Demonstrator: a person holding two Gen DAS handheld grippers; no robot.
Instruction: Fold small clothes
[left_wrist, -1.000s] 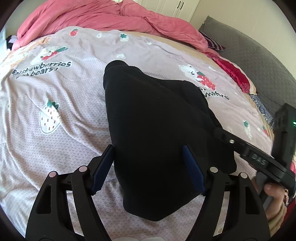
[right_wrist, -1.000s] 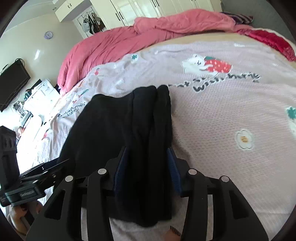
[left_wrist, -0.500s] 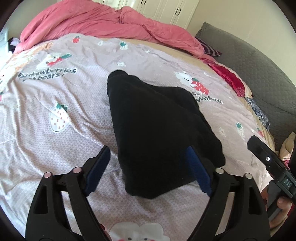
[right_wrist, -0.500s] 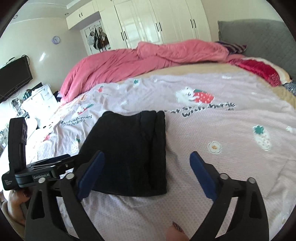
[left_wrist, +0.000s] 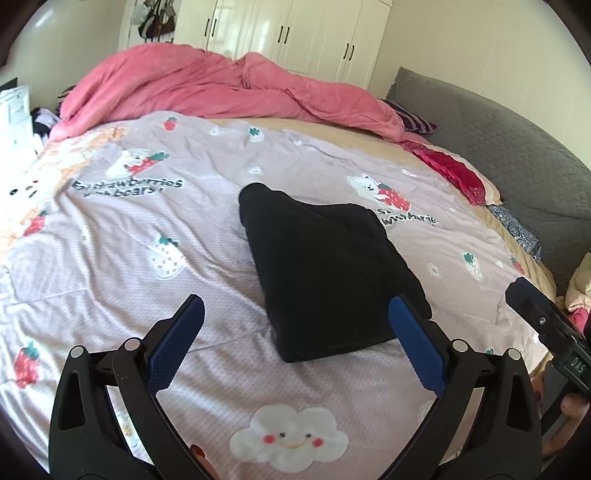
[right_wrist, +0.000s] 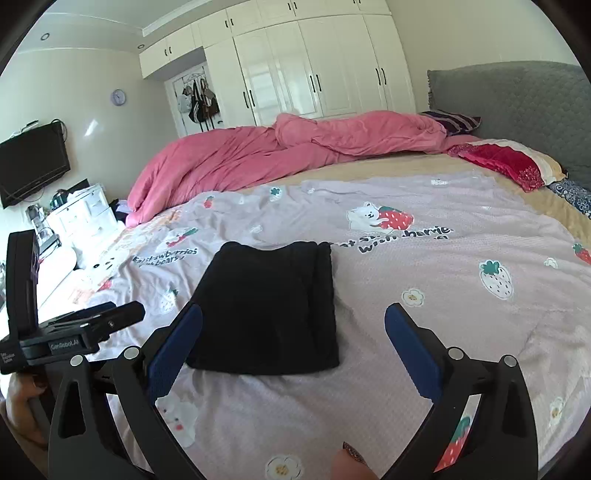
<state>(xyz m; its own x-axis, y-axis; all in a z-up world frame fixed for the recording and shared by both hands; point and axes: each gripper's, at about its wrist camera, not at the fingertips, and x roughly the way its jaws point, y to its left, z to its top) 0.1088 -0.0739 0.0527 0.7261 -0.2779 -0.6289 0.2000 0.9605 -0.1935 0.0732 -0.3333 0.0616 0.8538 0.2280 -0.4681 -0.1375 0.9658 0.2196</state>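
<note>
Release is the step in hand: my left tongs (left_wrist: 295, 332) and right tongs (right_wrist: 293, 341) have both just been opening and now stand spread wide, nothing between the blue pads. The folded black fabric garment (left_wrist: 325, 273) lies flat on the lilac strawberry-print bedspread (left_wrist: 110, 280), just beyond both sets of tips, untouched. To do this well, I judge I should lift clear without snagging the near edge and disturbing the fold.
</note>
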